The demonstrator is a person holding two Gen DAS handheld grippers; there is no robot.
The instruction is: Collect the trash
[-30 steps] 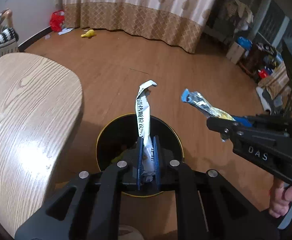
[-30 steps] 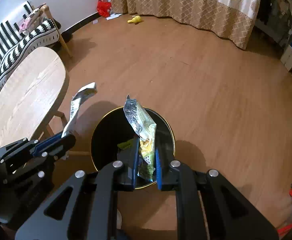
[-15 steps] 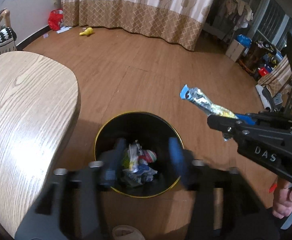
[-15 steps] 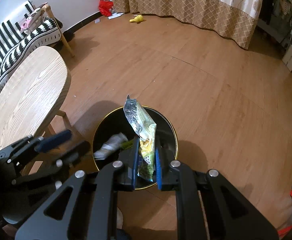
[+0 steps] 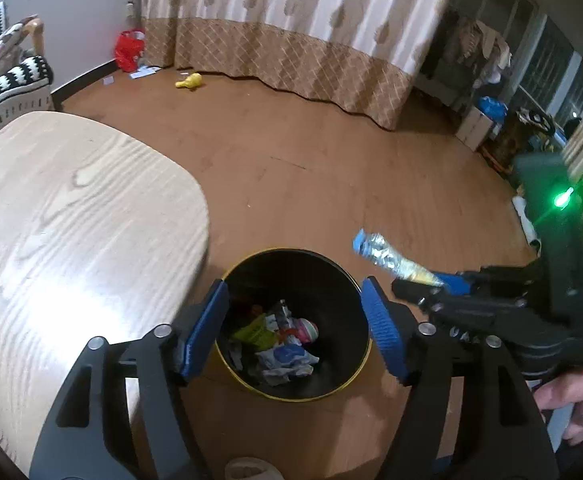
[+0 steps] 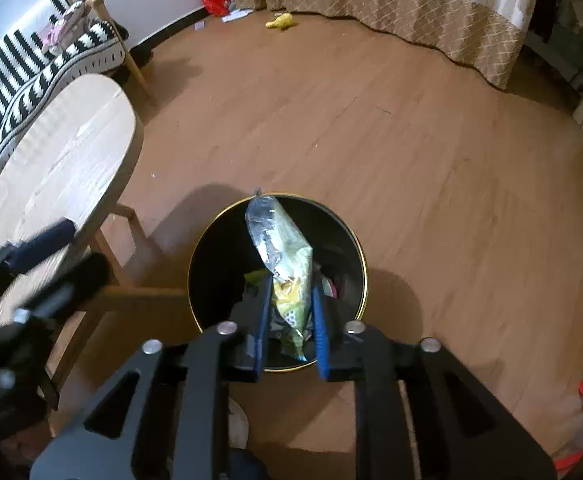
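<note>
**Two claws over one bin**

Left claw (image 5: 293,330): jaws wide, just opened, empty, above the bin (image 5: 355,376). Right claw (image 6: 290,320): jaws just loosening, one wrapper (image 6: 281,252) between them, over the bin. One table (image 5: 71,220).

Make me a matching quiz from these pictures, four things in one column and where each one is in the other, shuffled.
Things:
1. snack wrapper
2. crumpled trash
3. red bag
4. bin

Places:
A. on the floor by the wall, near the curtain
B. on the floor beside the table
C. between the right tool's jaws, over the bin
D. at the bottom of the bin

Pairs: 1-C, 2-D, 3-A, 4-B
</note>
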